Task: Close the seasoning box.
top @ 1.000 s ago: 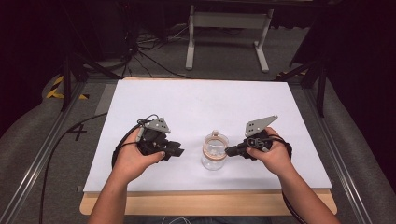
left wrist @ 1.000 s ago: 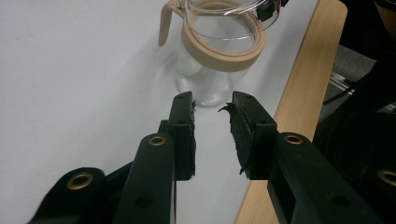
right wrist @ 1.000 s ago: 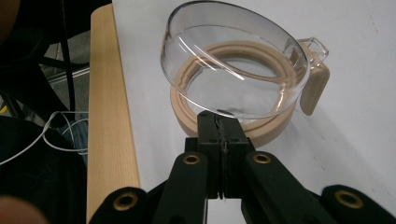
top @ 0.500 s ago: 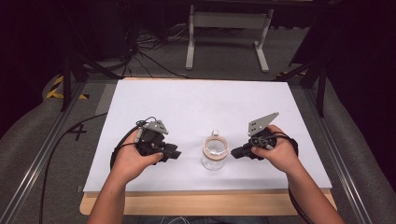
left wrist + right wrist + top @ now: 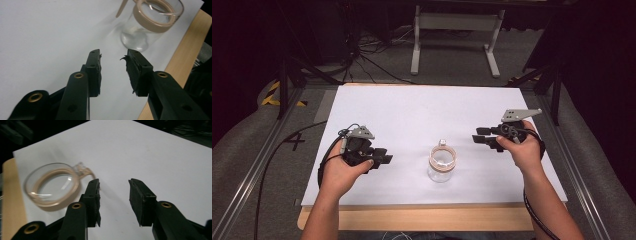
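A clear glass jar (image 5: 442, 164) with a tan ring around its open mouth stands upright on the white sheet, near the front middle. A small tab sticks out at its far rim. My left gripper (image 5: 384, 160) is held to the jar's left, apart from it and pointing at it, jaws open and empty. My right gripper (image 5: 477, 139) hovers to the jar's right and a little farther back, also open and empty. In the left gripper view the jar (image 5: 150, 25) stands beyond the open gripper (image 5: 113, 53). In the right gripper view the jar (image 5: 52, 185) lies left of the gripper (image 5: 113, 182).
The white sheet (image 5: 422, 110) covers most of a wooden table whose bare front edge (image 5: 412, 219) runs near the person. Metal rails (image 5: 579, 175) flank the table. A white stand (image 5: 457, 30) and cables lie on the floor beyond.
Both grippers have drawn back from the jar. The right one moved right and away from the person, the left one moved left. The jar stays in place.
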{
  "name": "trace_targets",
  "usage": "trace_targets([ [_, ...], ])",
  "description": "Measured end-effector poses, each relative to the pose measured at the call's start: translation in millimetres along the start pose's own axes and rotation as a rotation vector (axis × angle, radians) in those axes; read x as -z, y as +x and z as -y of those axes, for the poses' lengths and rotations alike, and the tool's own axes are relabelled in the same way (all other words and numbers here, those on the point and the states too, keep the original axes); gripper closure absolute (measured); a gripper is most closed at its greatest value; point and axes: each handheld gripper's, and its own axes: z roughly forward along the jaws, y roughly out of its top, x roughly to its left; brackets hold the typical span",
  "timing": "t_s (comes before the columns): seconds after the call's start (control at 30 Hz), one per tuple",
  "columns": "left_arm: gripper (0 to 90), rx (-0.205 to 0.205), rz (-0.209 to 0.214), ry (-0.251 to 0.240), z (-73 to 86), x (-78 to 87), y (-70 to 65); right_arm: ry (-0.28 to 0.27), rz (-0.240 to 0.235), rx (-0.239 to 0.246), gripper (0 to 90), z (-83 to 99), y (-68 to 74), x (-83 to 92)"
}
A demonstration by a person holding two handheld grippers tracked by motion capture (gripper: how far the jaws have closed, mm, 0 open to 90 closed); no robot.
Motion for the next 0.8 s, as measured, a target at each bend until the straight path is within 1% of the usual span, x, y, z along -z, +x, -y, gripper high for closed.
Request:
trace_targets([
  [0.03, 60.7, 0.005, -0.010, -0.002, 0.5, -0.6, 2.5, -0.002, 0.029, -0.006, 56.6, 2.8, -5.3, 1.6],
  [0.07, 59.6, 0.019, -0.015, -0.003, 1.1, -1.5, 4.1, -0.008, 0.057, -0.015, 53.6, 5.7, -10.5, 3.1],
  [0.1, 58.1, 0.033, -0.031, -0.001, 2.1, -3.2, 7.5, -0.011, 0.081, -0.017, 50.9, 8.1, -14.8, 3.9],
  [0.13, 55.9, 0.053, -0.044, -0.012, 3.4, -6.0, 10.9, -0.011, 0.112, -0.025, 48.8, 12.5, -21.8, 4.9],
  [0.17, 53.9, 0.064, -0.051, -0.011, 4.3, -7.8, 14.2, -0.006, 0.139, -0.034, 47.1, 17.5, -28.8, 5.4],
  [0.2, 52.6, 0.070, -0.053, -0.015, 5.2, -9.7, 16.9, 0.004, 0.157, -0.042, 46.3, 21.9, -34.3, 5.3],
  [0.23, 51.1, 0.083, -0.064, -0.018, 6.5, -12.3, 21.0, 0.012, 0.172, -0.052, 45.4, 25.4, -38.3, 5.0],
  [0.33, 46.4, 0.107, -0.079, -0.025, 9.9, -19.0, 29.5, 0.052, 0.215, -0.096, 43.9, 41.5, -54.4, 1.6],
  [0.37, 45.0, 0.104, -0.103, -0.013, 11.0, -21.8, 32.9, 0.063, 0.222, -0.104, 43.6, 45.4, -57.8, 0.4],
  [0.4, 42.7, 0.104, -0.115, -0.009, 11.8, -23.9, 34.6, 0.074, 0.229, -0.123, 43.0, 51.5, -62.7, -2.1],
  [0.43, 41.2, 0.101, -0.131, 0.001, 12.5, -26.0, 36.5, 0.082, 0.230, -0.132, 42.7, 55.0, -65.5, -3.7],
  [0.53, 38.0, 0.113, -0.134, 0.006, 14.5, -30.2, 40.9, 0.112, 0.231, -0.162, 42.3, 67.3, -74.4, -10.1],
  [0.57, 37.5, 0.123, -0.130, 0.006, 15.6, -31.6, 41.3, 0.124, 0.234, -0.166, 42.0, 70.2, -76.5, -11.8],
  [0.6, 37.2, 0.123, -0.134, 0.016, 16.1, -31.8, 41.7, 0.134, 0.235, -0.172, 41.8, 72.4, -78.1, -13.4],
  [0.67, 36.9, 0.124, -0.131, 0.017, 16.4, -31.7, 42.0, 0.146, 0.233, -0.173, 41.4, 73.3, -78.7, -14.8],
  [0.8, 35.9, 0.125, -0.129, 0.020, 16.2, -30.7, 42.8, 0.140, 0.215, -0.161, 40.0, 68.4, -74.2, -14.9],
])
